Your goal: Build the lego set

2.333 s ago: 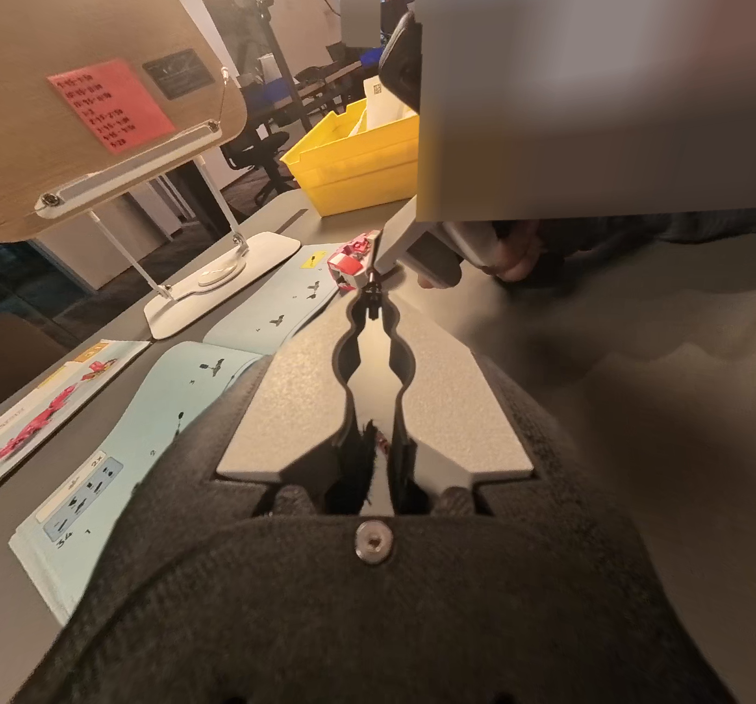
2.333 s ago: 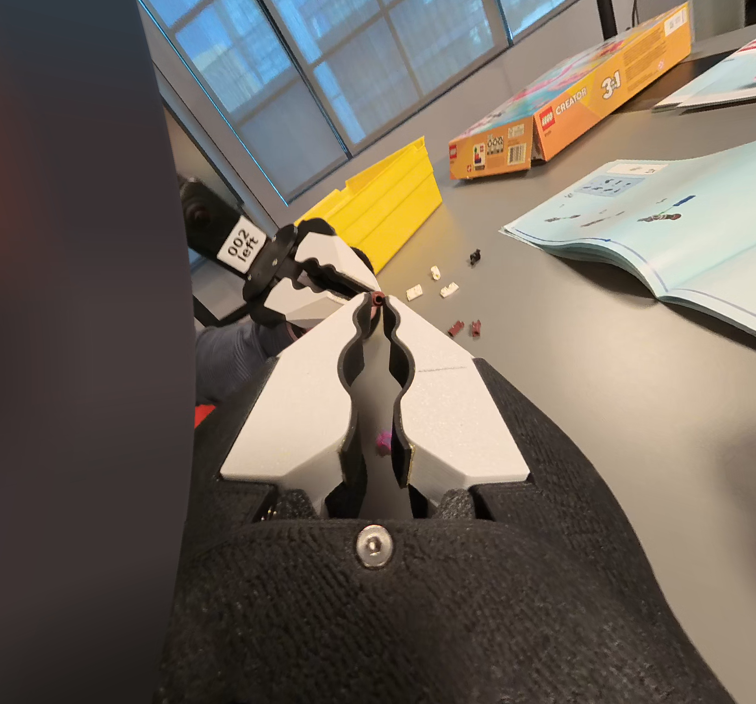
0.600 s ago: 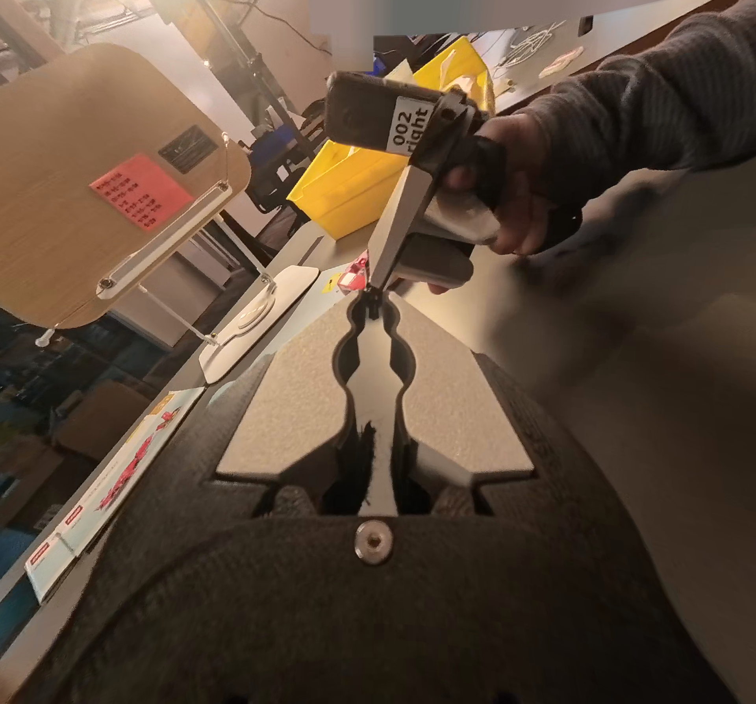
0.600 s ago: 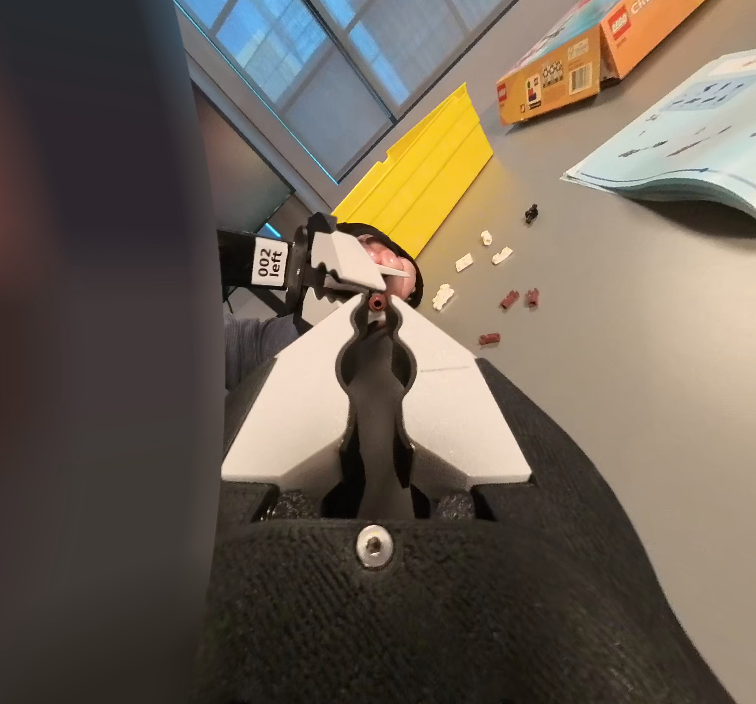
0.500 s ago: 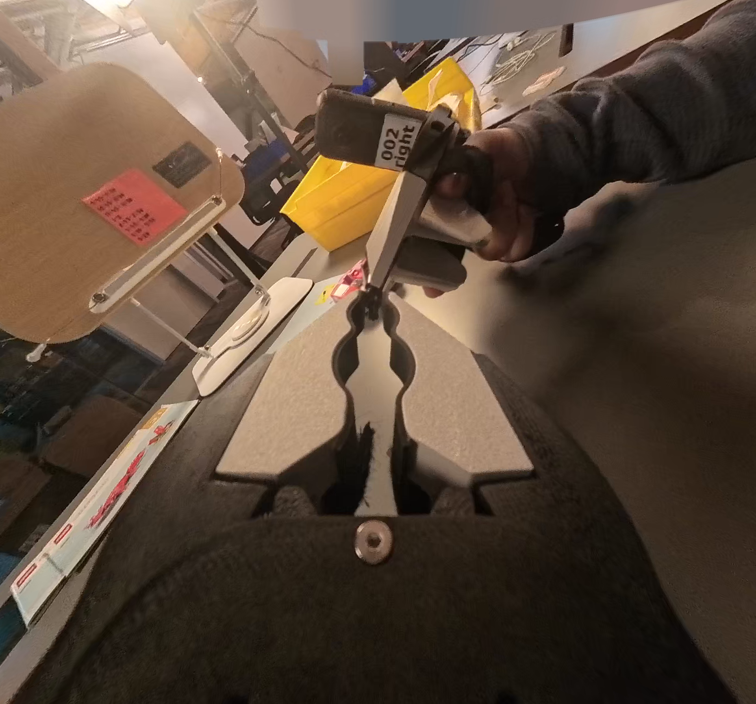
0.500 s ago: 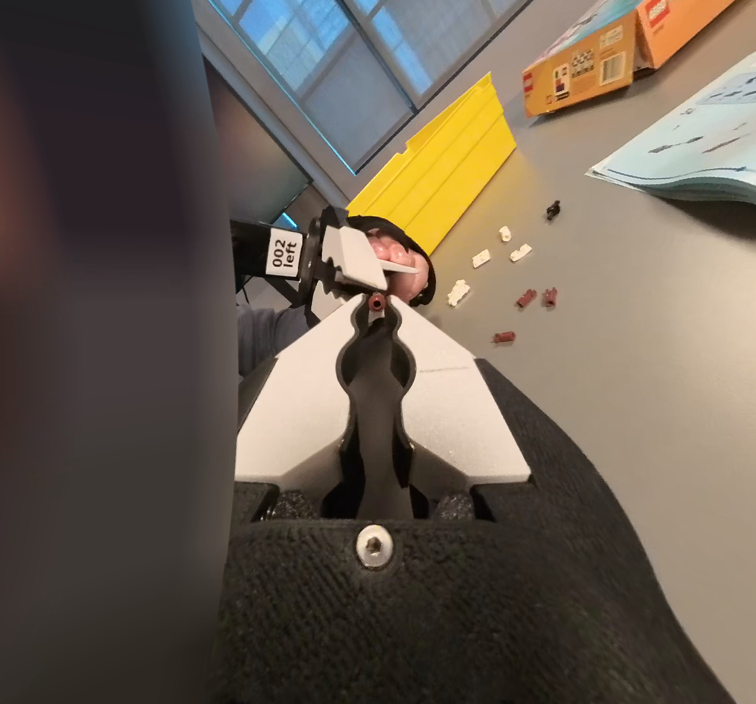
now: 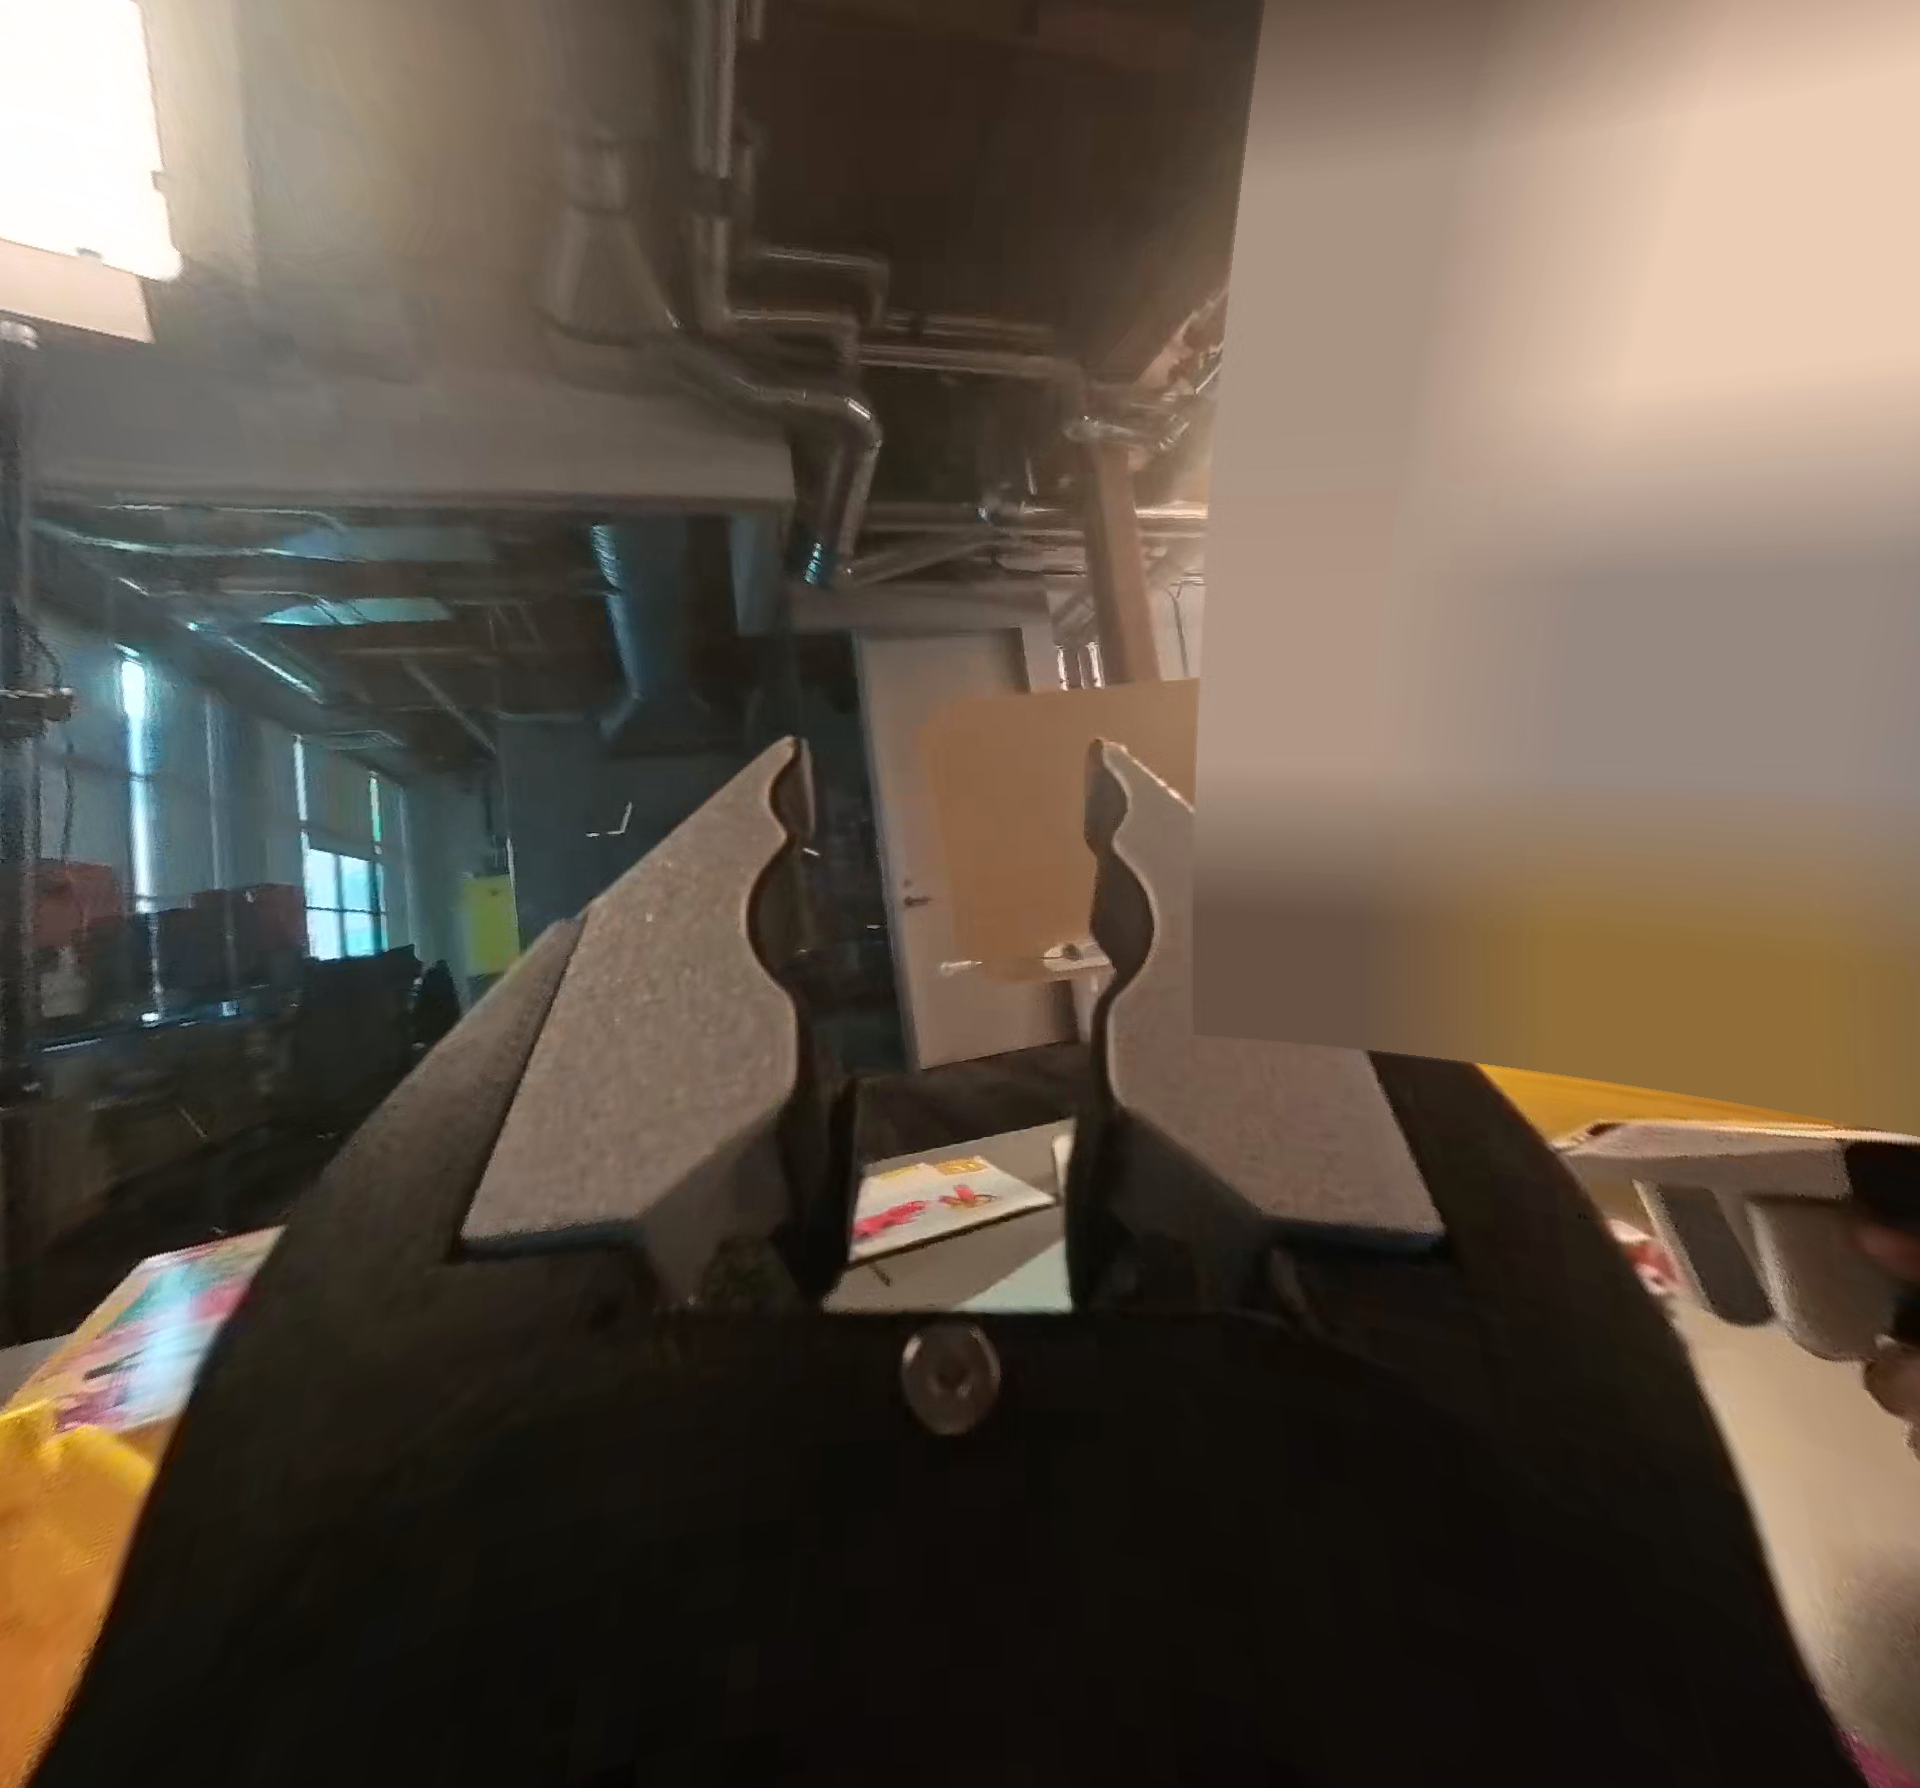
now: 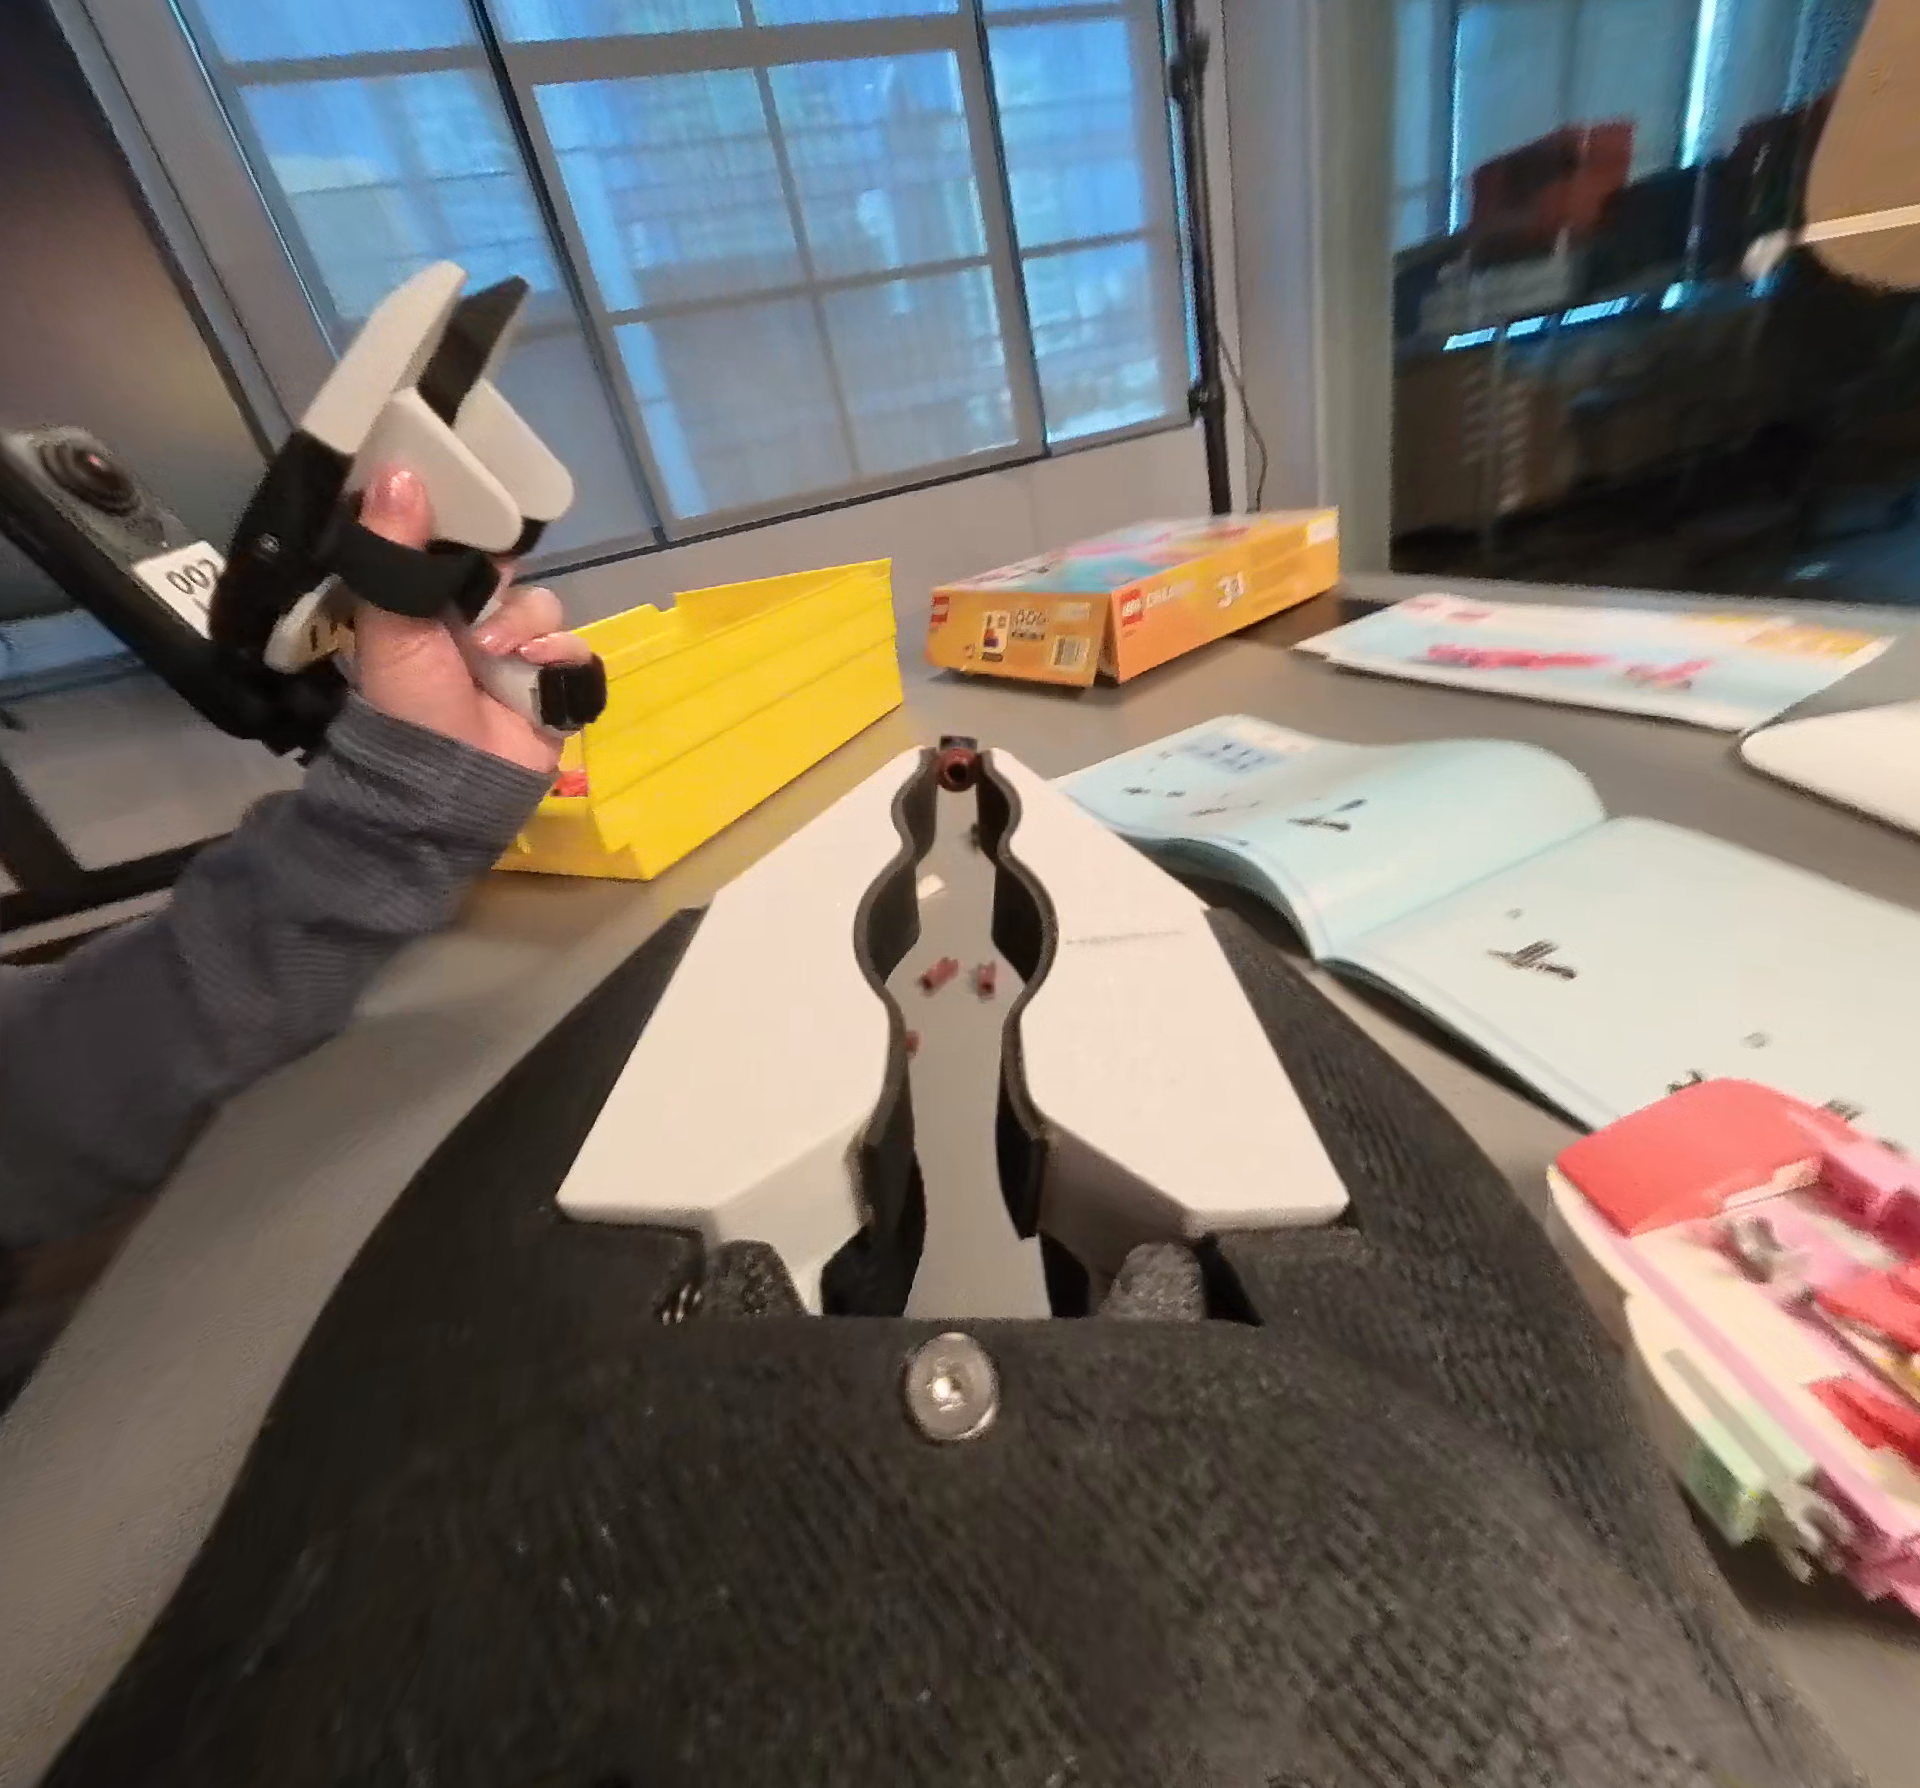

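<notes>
A small dark-red brick piece (image 8: 957,768) sits pinched between the tips of the right gripper (image 8: 957,759), above the grey counter (image 8: 1226,699). At 10 o'clock the left gripper (image 8: 457,336) is raised, its jaws spread with nothing between them. A yellow bin (image 8: 748,689) stands at 11, an orange box (image 8: 1132,606) at 12, a pale-blue booklet (image 8: 1455,907) at 2, beneath tall windows (image 8: 727,180).

The right gripper (image 8: 958,770) pinches a small dark-red brick piece (image 8: 956,770) between its fingertips. To its left, a hand (image 8: 457,626) holds the left gripper (image 8: 457,336) raised, fingers apart; a yellow bin (image 8: 748,689) lies ahead-left. An open pale-blue booklet (image 8: 1455,897) lies to its right.
</notes>
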### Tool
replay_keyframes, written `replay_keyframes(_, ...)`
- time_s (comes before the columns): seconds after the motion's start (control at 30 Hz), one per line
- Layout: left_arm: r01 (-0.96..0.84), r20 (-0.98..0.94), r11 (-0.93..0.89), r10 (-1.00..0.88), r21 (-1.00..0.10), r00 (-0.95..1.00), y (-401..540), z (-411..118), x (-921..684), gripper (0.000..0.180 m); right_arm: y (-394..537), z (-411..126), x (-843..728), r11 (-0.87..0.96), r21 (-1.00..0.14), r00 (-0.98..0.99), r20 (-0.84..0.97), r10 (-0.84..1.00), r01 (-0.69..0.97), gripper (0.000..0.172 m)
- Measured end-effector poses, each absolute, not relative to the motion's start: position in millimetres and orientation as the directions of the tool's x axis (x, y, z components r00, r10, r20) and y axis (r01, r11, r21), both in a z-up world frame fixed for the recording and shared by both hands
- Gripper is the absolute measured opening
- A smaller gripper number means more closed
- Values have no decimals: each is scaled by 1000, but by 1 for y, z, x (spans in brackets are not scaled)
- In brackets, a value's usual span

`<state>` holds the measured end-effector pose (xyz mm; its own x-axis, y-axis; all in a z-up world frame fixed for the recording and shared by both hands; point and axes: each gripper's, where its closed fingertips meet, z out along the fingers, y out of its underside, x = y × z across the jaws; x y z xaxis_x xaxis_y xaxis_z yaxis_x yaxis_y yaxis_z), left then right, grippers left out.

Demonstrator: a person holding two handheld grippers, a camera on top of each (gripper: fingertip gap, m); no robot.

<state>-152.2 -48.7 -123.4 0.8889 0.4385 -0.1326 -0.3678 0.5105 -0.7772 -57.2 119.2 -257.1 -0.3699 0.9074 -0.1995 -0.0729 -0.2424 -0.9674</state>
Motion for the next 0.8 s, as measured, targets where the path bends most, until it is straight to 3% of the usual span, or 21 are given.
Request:
replay_keyframes(0.17, -361, -235, 427, 320, -829, 918, -5, -151, -122, 47, 105, -245, -47, -86, -971, -373, 3, 928, -222, 6)
replay_keyframes(0.3, -348, -299, 408, 179, -844, 937, 25, -181, -89, 42, 107, -245, -48, -76, -971, -354, 10, 935, -225, 6)
replay_keyframes(0.8, -94, -106, 333, -17, -938, 994, 60, -217, -82, 43, 142, -244, -54, 136, -959, -30, 148, 989, -248, 5)
